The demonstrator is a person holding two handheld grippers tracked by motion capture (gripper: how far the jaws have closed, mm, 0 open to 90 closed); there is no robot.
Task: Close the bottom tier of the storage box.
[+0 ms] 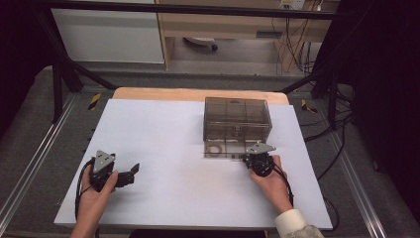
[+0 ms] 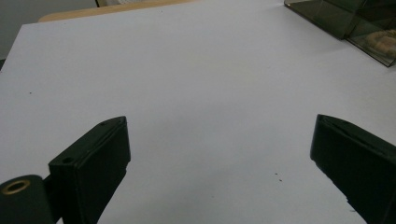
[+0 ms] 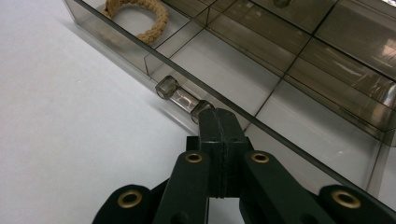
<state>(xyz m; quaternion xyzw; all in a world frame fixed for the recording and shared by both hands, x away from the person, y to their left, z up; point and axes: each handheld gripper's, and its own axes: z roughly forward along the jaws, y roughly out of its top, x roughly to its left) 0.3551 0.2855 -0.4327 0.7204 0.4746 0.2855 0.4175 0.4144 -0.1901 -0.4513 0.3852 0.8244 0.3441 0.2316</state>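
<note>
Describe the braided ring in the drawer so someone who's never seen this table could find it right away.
On the white table stands a smoky clear plastic drawer box, with its bottom drawer pulled out toward the person. The tan braided ring lies in that drawer's left compartment in the high view. It's the one woven, sand-coloured loop there; the compartments beside it look bare.

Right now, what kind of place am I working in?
Probably a lab recording bench: a white tabletop inside a black metal frame, loose cables behind it, and a smoky clear drawer box set out as a prop.
</note>
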